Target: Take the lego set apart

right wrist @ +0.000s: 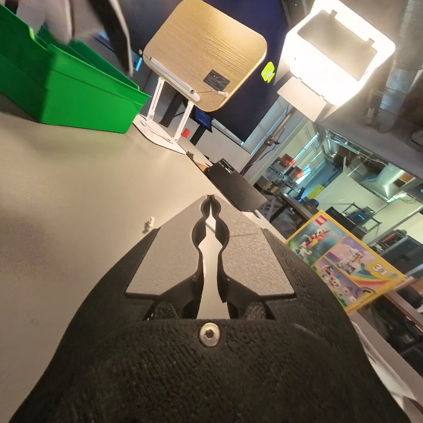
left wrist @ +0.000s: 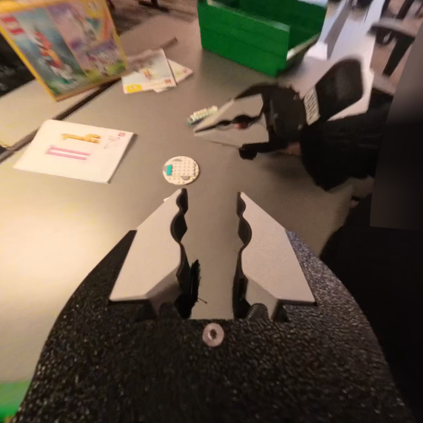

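Note:
A round white lego plate [left wrist: 180, 170] with a small teal piece on it lies flat on the grey table [left wrist: 68, 229], just beyond my left gripper [left wrist: 211, 192]. That gripper is open and empty, a little short of the plate. A short white and green lego strip [left wrist: 202, 114] lies farther back, beside the tips of my right gripper [left wrist: 196, 132]. In the right wrist view my right gripper [right wrist: 211, 196] is shut with its tips touching and nothing visible between them. A tiny white piece [right wrist: 150, 223] lies on the table to its left.
A green bin [left wrist: 242, 39] stands at the back, also in the right wrist view [right wrist: 68, 91]. The lego box [left wrist: 61, 45] stands at the back left. Instruction booklets lie at the left [left wrist: 75, 151] and behind [left wrist: 155, 73]. A wooden panel on a stand [right wrist: 206, 52] and a black device [right wrist: 235, 185] sit along the table edge. There is about 12 centimetres between the tips of the two grippers. The round white lego plate [left wrist: 180, 170] lies some 10 centimetres from my right tips, 20 centimetres from my left tips.

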Available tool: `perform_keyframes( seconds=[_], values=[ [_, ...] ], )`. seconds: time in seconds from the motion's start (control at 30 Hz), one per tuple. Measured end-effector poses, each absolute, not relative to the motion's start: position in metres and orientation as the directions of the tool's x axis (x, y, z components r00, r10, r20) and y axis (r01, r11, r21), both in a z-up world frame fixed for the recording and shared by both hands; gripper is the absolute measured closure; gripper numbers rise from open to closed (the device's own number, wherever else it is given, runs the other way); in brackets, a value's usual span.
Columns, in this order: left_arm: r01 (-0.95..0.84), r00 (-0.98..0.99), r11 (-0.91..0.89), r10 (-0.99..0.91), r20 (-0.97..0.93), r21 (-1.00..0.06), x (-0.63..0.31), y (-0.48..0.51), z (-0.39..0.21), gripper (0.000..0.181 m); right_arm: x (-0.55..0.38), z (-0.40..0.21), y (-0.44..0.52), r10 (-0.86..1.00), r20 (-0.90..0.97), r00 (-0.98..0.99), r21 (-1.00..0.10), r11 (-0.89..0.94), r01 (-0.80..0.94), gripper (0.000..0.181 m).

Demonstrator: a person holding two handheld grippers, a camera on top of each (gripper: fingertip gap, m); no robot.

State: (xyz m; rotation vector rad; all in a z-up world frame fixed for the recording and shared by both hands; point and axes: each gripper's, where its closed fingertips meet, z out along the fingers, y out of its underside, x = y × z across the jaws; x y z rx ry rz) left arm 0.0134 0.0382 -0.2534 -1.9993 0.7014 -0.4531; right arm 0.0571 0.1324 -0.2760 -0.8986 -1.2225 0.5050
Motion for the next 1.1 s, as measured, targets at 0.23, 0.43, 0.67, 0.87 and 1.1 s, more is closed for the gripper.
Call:
perform_keyframes(
  seconds=[0.23, 0.43, 0.67, 0.87, 1.1],
  values=[
    [-0.431, 0.691, -0.426, -0.722, 0.013, -0.796, 0.018, 0.102, -0.342, 0.134, 0.067, -0.274, 0.149, 0.748, 0.573, 0.334, -0.815, 0.56, 0.145, 0.181],
    [-0.512, 0.646, -0.449, -0.763, 0.017, -0.732, 0.007, 0.124, -0.372, 0.137, 0.069, -0.274, 0.154, 0.76, 0.555, 0.339, -0.829, 0.542, 0.142, 0.181],
    [-0.542, 0.592, -0.439, -0.804, 0.045, -0.717, 0.009, 0.124, -0.377, 0.159, 0.067, -0.276, 0.151, 0.761, 0.563, 0.323, -0.824, 0.548, 0.146, 0.181],
    [-0.499, 0.591, -0.402, -0.806, 0.037, -0.768, 0.024, 0.109, -0.349, 0.178, 0.071, -0.27, 0.155, 0.744, 0.571, 0.346, -0.816, 0.561, 0.142, 0.181],
    [-0.284, 0.886, -0.188, -0.426, -0.183, -0.94, -0.05, 0.063, -0.193, 0.178, 0.126, -0.24, 0.207, 0.643, 0.511, 0.571, -0.833, 0.533, 0.146, 0.181]
  ],
)
